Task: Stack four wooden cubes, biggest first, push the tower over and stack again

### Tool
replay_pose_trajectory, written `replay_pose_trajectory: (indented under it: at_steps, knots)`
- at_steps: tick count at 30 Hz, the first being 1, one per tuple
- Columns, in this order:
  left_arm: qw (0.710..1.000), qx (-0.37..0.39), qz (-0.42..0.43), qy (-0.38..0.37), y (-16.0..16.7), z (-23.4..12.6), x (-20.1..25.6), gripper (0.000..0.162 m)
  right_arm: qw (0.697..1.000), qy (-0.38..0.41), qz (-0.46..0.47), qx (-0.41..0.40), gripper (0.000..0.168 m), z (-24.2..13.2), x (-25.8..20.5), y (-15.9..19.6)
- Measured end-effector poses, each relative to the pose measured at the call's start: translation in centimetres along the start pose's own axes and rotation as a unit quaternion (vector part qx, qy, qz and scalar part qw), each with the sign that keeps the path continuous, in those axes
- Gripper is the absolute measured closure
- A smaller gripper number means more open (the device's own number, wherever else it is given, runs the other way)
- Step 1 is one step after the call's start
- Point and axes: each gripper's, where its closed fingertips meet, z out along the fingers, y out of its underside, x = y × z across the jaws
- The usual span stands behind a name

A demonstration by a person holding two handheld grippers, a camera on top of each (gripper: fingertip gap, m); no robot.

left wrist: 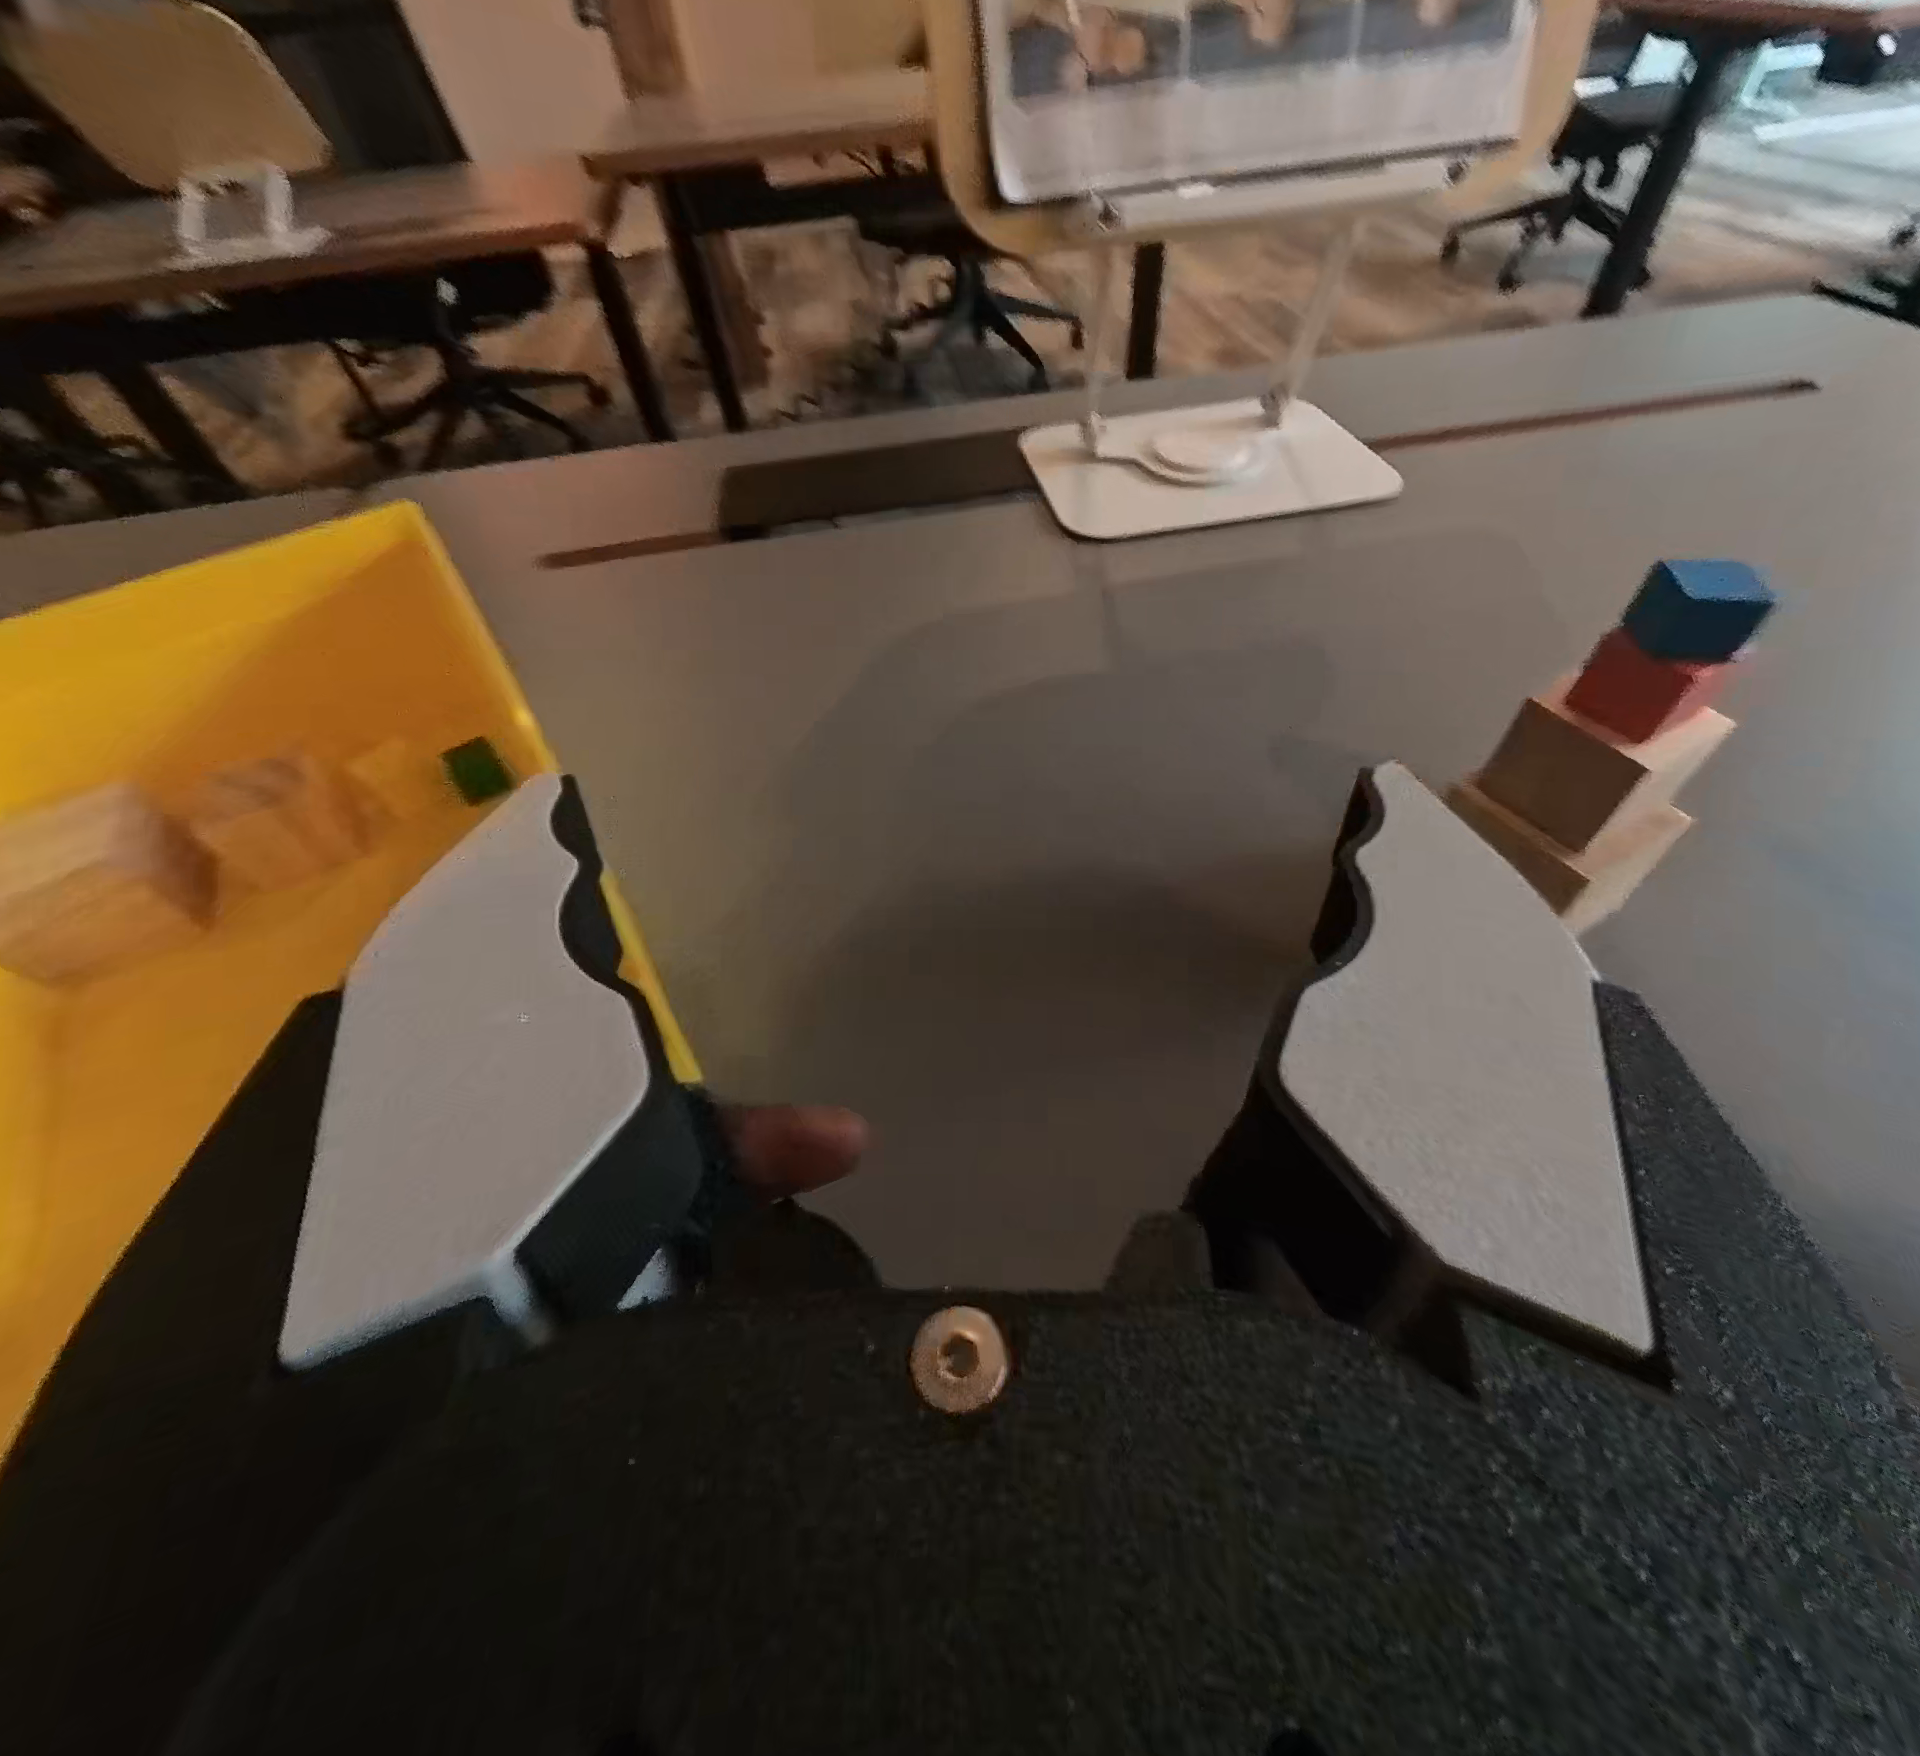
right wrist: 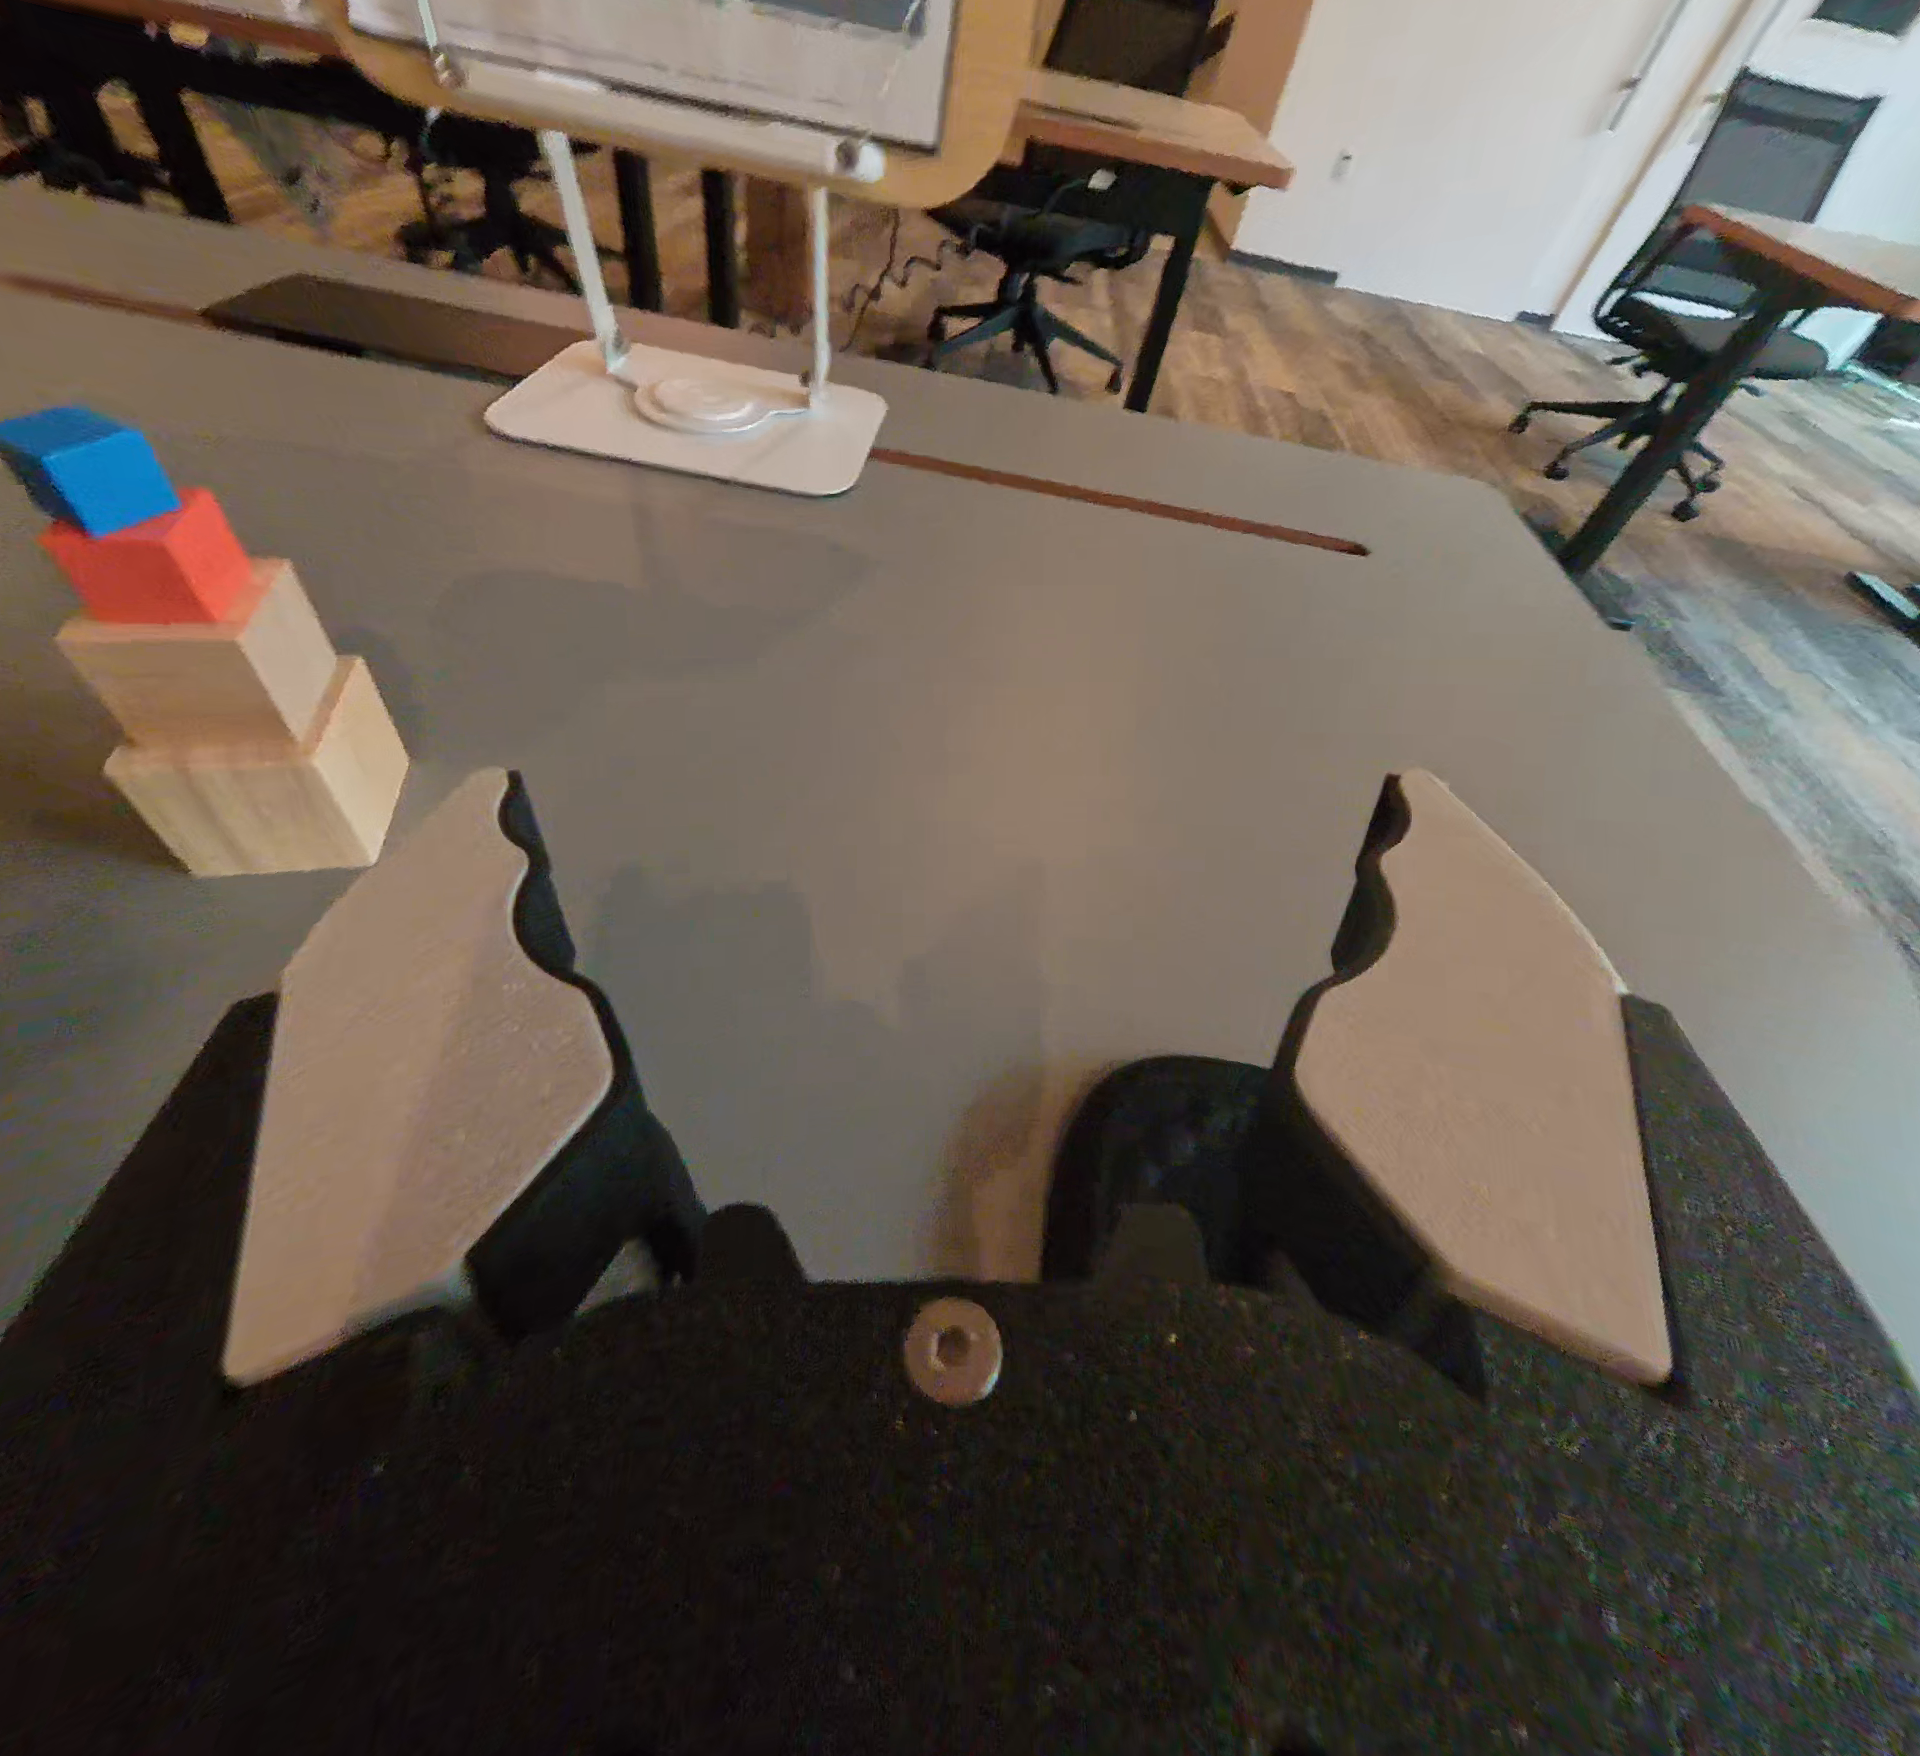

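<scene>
A tower of four cubes stands on the grey table [left wrist: 935, 667]. From the bottom: a large plain wooden cube [right wrist: 260, 797], a smaller plain wooden cube [right wrist: 203, 667], a red cube [right wrist: 156, 563] and a blue cube [right wrist: 88, 470] on top, turned askew. In the left wrist view the tower is at the right: blue cube [left wrist: 1699, 610], red cube [left wrist: 1647, 683], wooden cubes [left wrist: 1569, 776] below. My left gripper [left wrist: 966, 802] is open and empty, left of the tower. My right gripper [right wrist: 951, 797] is open and empty, right of the tower.
A yellow bin [left wrist: 208, 667] at the left holds several plain wooden blocks [left wrist: 104, 875] and a small green cube [left wrist: 476, 769]. A white stand [right wrist: 686, 423] carrying a picture sheet sits at the table's far side. Chairs and other desks are beyond.
</scene>
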Motion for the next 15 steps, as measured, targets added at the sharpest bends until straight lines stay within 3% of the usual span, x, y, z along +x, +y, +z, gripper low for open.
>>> replay_pose_trajectory:
  at_steps: [5,15]
  knots:
    - [0.997,0.060,-0.015,-0.050,-0.8,-2.6,-3.6,0.032,0.997,0.058,0.034,0.048,0.027,-2.3,3.6,-0.6]
    - [0.986,0.149,-0.038,-0.070,-1.1,-8.4,-7.5,0.036,0.986,0.134,0.040,0.095,0.032,-6.3,8.1,-0.8]
